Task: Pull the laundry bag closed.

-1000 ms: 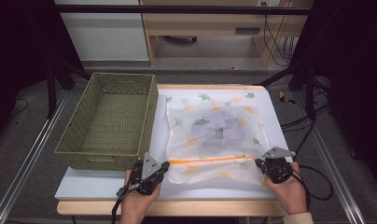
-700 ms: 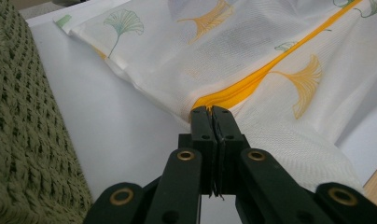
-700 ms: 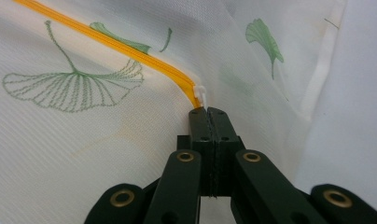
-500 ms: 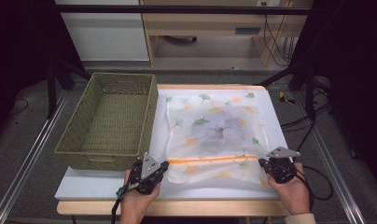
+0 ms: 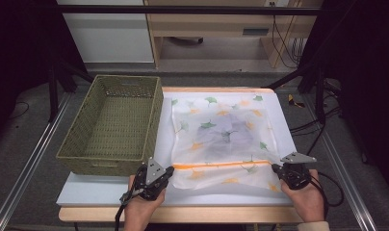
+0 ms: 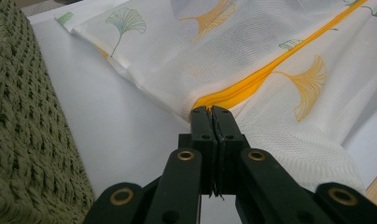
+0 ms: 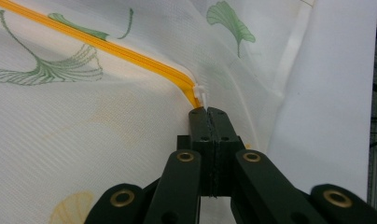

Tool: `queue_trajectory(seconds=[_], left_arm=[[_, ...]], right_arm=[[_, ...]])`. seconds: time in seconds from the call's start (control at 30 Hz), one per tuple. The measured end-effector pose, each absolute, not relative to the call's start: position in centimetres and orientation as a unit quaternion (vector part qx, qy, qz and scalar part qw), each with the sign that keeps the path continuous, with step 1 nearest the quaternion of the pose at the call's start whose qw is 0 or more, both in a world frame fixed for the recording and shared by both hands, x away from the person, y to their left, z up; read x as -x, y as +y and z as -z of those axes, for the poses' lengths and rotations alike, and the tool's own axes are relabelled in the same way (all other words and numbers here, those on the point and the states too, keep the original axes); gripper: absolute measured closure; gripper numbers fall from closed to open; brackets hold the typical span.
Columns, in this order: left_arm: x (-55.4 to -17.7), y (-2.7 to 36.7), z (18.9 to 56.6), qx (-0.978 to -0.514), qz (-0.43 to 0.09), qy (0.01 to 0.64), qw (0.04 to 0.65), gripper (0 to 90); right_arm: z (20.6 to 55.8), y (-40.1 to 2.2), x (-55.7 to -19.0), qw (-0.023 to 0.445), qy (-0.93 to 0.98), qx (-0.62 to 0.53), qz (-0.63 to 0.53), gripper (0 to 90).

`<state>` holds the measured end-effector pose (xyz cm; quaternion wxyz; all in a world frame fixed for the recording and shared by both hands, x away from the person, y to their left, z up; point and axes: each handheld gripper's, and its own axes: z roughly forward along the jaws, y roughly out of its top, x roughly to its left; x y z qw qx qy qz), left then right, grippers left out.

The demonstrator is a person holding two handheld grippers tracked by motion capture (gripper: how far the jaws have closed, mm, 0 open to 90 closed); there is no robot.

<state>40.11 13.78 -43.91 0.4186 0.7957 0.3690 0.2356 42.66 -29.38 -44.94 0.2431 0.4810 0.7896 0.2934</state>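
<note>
Lying flat at centre frame of the high view, the mesh laundry bag [image 5: 221, 139] rests on the white bench [image 5: 86, 195], right of the green basket [image 5: 110, 125]. Left gripper [image 6: 212, 110]: fingers closed on the bag's fabric at the orange zipper's [image 5: 216, 165] left end. Right gripper [image 7: 207, 110]: fingers closed at the zipper's right end, beside the white pull [image 7: 201, 92].

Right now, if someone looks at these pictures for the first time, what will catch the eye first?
The white mesh bag printed with green and yellow ginkgo leaves lies flat in the middle of the table. Its orange zipper runs across the near side, and the left claw and right claw are each shut at one end of it. A green woven basket stands to the bag's left.
</note>
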Motion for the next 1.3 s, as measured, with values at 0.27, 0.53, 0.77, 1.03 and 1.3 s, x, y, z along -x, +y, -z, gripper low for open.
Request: queue_trajectory(seconds=[0.27, 0.53, 0.77, 1.03, 1.3], left_arm=[[-40.0, 13.7, 43.9, -0.796, -0.236, 0.368, 0.418, 88.8], [-40.1, 13.7, 44.0, -0.795, -0.238, 0.37, 0.417, 88.7], [-40.1, 13.7, 44.0, -0.795, -0.238, 0.371, 0.417, 88.7], [-40.1, 13.6, 44.2, -0.795, -0.24, 0.372, 0.414, 88.7], [-40.1, 13.7, 44.2, -0.796, -0.241, 0.372, 0.413, 88.7]], right_arm=[[45.0, -29.9, -42.5, 0.244, 0.787, -0.484, -0.294, 90.0], [45.0, -30.3, -42.4, 0.242, 0.78, -0.497, -0.294, 90.0], [45.0, -31.1, -42.2, 0.247, 0.777, -0.501, -0.29, 90.0], [45.0, -31.3, -42.1, 0.248, 0.773, -0.506, -0.29, 90.0], [45.1, -31.8, -42.0, 0.248, 0.77, -0.511, -0.291, 90.0]])
